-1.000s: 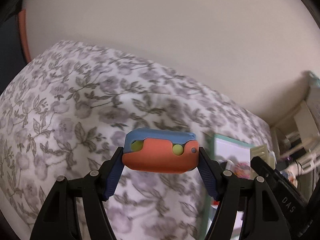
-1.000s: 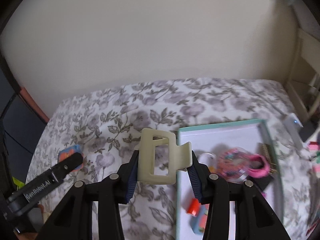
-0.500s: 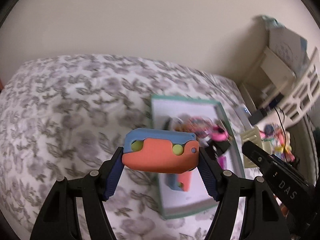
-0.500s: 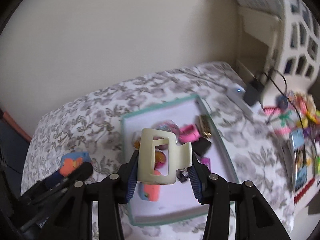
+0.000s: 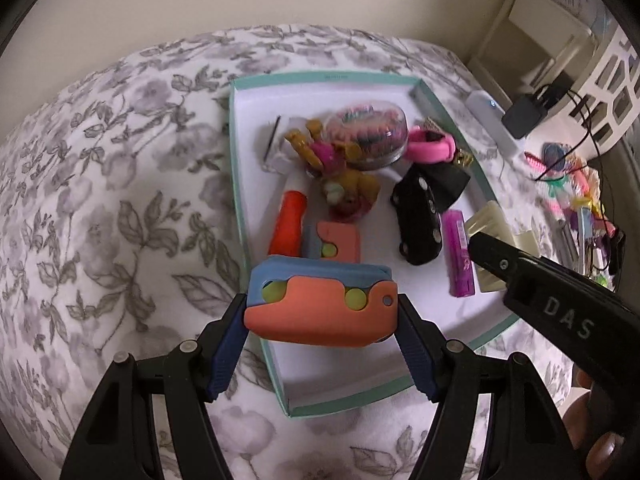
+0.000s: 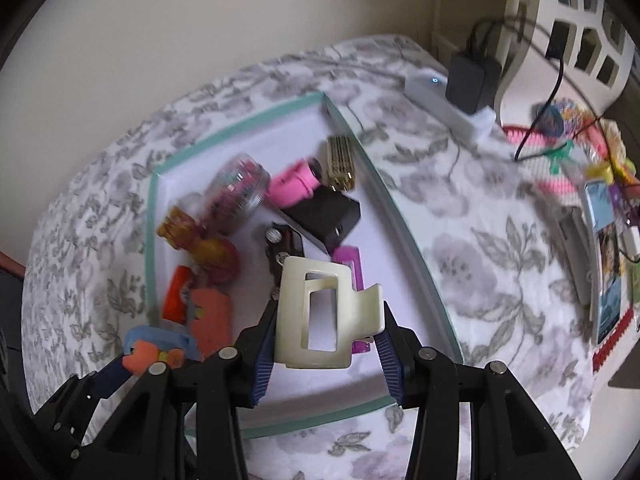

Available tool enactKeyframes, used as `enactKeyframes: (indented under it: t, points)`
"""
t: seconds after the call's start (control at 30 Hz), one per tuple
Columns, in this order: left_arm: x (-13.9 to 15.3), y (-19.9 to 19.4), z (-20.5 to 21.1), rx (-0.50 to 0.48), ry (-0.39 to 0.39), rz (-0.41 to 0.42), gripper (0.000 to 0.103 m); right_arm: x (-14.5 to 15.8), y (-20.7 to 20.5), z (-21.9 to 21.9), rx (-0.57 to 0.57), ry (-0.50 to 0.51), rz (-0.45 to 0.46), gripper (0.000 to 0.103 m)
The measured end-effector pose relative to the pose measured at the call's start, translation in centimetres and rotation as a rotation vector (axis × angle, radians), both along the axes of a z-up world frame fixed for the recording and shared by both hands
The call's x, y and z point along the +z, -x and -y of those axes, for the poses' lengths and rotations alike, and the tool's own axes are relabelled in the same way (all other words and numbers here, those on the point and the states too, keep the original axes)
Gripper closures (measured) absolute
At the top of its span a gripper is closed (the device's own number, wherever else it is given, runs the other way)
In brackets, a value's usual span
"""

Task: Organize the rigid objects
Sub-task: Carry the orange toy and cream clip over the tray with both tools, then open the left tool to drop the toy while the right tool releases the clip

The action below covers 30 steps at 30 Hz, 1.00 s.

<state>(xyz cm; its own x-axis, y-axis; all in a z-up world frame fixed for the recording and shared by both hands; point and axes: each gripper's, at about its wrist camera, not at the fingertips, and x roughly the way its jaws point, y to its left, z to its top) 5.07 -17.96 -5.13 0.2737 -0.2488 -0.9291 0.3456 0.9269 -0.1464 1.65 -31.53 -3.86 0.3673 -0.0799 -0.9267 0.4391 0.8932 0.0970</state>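
My left gripper (image 5: 322,316) is shut on an orange and blue toy block (image 5: 320,308) with yellow-green dots, held above the near left part of a teal-rimmed white tray (image 5: 320,77). My right gripper (image 6: 326,336) is shut on a cream hair claw clip (image 6: 320,316), held above the near middle of the same tray (image 6: 240,128). The tray holds several small things: a second orange and blue block (image 5: 336,240), a red piece (image 5: 288,224), a black toy car (image 5: 418,220), a purple clip (image 5: 460,256), a pink ring (image 5: 430,150) and a clear glitter capsule (image 5: 370,132).
The tray lies on a floral bedspread (image 5: 120,200). A white power strip (image 6: 448,108) with a black adapter (image 6: 470,80) lies at the far right, next to a white lattice headboard (image 6: 580,32). Colourful hair accessories and cards (image 6: 600,208) lie on the right.
Both grippers have swung to the right and down toward the tray, each with its object still held. The tray has come from the side to straight below them.
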Motion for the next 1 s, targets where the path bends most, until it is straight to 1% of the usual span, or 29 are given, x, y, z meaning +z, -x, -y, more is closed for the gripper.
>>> enactKeyframes:
  t: [0.27,0.7,0.83,0.9,0.97,1.0]
  points:
    - [-1.9,0.4,0.9,-0.034,-0.020,-0.066,0.031,-1.8,-0.4,-0.5,0.027,-0.012,-0.057,0.054]
    - [-2.2,0.5,1.9,-0.057,-0.051,-0.071,0.031,-3.0,-0.7,-0.9,0.033,-0.009,-0.112,0.053]
    - [-1.9,0.6,1.8,-0.063,-0.048,-0.068,0.029,-2.6,-0.6,-0.8,0.032,-0.016,-0.102,0.047]
    - [-1.7,0.7,1.6,-0.061,-0.031,-0.066,0.026,-2.2,-0.4,-0.8,0.029,-0.006,-0.091,0.043]
    - [-1.2,0.9,1.3,-0.062,-0.024,-0.060,0.025,-1.6,-0.2,-0.8,0.026,-0.002,-0.075,0.042]
    - [-1.0,0.9,1.2,-0.059,-0.030,-0.051,0.022,-1.4,-0.2,-0.8,0.026,-0.002,-0.068,0.042]
